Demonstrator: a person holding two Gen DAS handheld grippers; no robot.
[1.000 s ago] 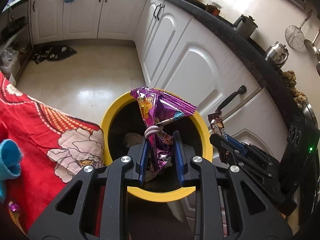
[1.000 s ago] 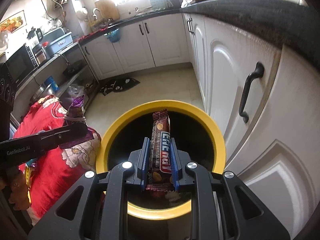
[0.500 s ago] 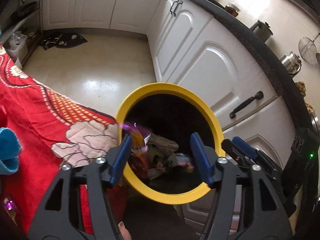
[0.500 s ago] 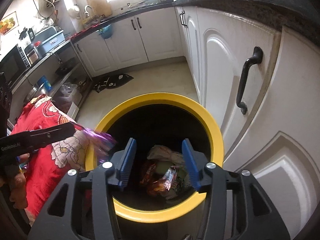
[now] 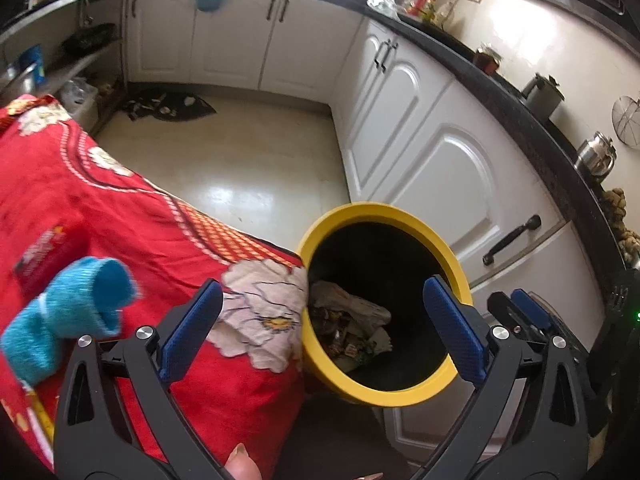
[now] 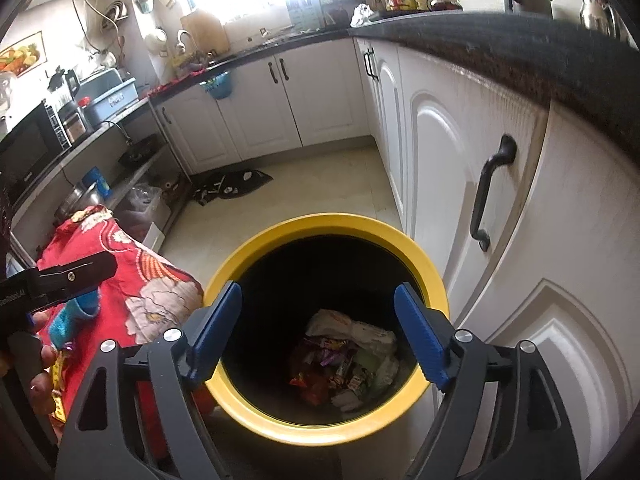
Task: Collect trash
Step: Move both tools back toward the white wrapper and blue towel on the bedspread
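Left wrist view: the left gripper has its jaws apart and still opening, nothing between them, above the bench's red cloth edge and the yellow bin. Wrappers lie in the bin.

Right wrist view: the right gripper, jaws empty and opening, hangs over the bin; the trash sits at its bottom.

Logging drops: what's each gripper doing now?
Left gripper: opening, nothing between its jaws.
Right gripper: opening, empty, over the bin.
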